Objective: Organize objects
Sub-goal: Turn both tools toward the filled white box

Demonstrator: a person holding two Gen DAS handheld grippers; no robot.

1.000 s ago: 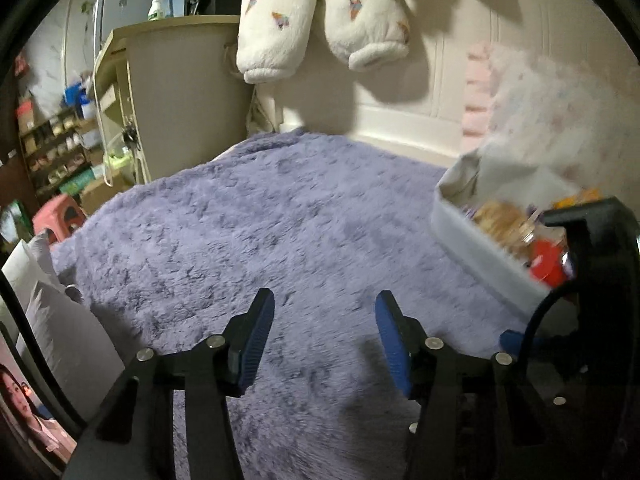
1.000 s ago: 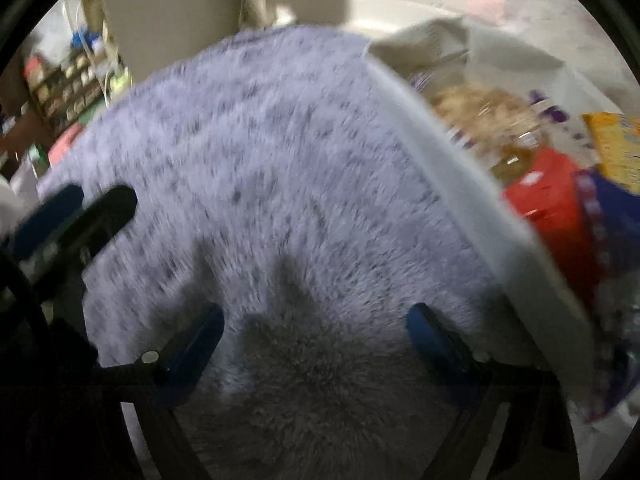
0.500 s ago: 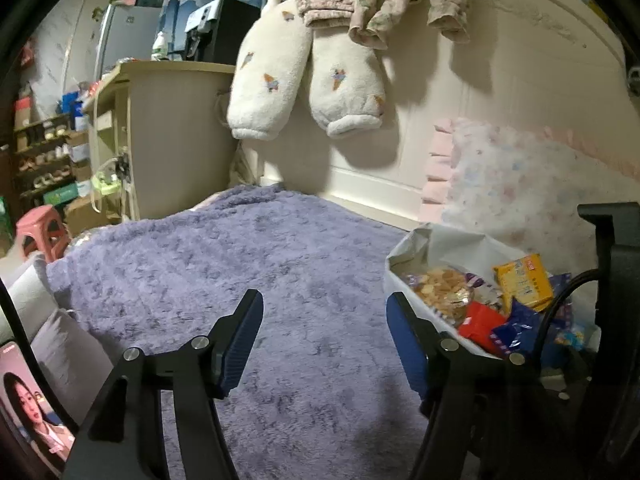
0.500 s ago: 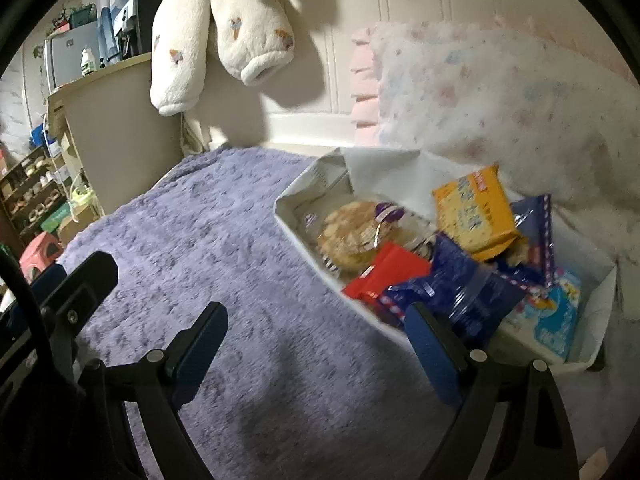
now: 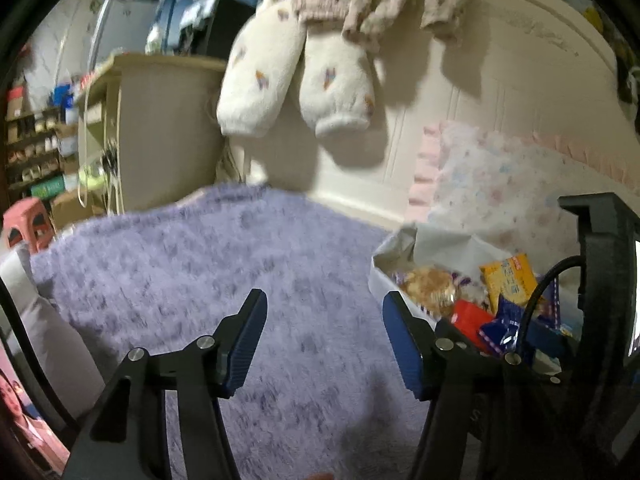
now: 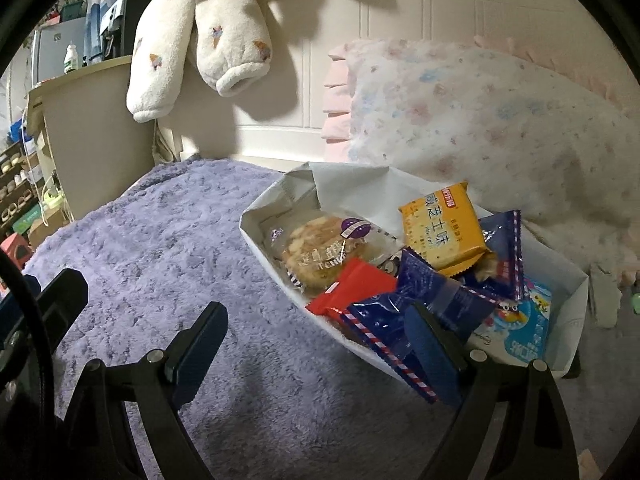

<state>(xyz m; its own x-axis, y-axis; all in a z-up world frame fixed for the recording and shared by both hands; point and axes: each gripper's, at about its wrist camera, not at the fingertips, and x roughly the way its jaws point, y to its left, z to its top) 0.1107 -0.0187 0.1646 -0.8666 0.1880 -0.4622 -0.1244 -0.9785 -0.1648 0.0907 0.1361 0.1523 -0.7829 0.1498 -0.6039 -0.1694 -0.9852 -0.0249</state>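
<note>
A white box of snack packets rests on the purple fuzzy blanket. Inside lie a round pastry in clear wrap, a yellow cracker packet, a red packet, blue striped packets and a light-blue packet. My right gripper is open and empty, its right finger in front of the box's near wall. My left gripper hovers over bare blanket left of the box; its jaws are closing with nothing between them.
A floral pillow leans on the cream headboard behind the box. White fluffy sleeves hang from the headboard. A beige cabinet stands beyond the bed's left side, with a pink stool and shelves on the floor.
Both views have swung up from the blanket to the headboard. The whole snack box has come into the right view. The left jaws stand wider than a second ago.
</note>
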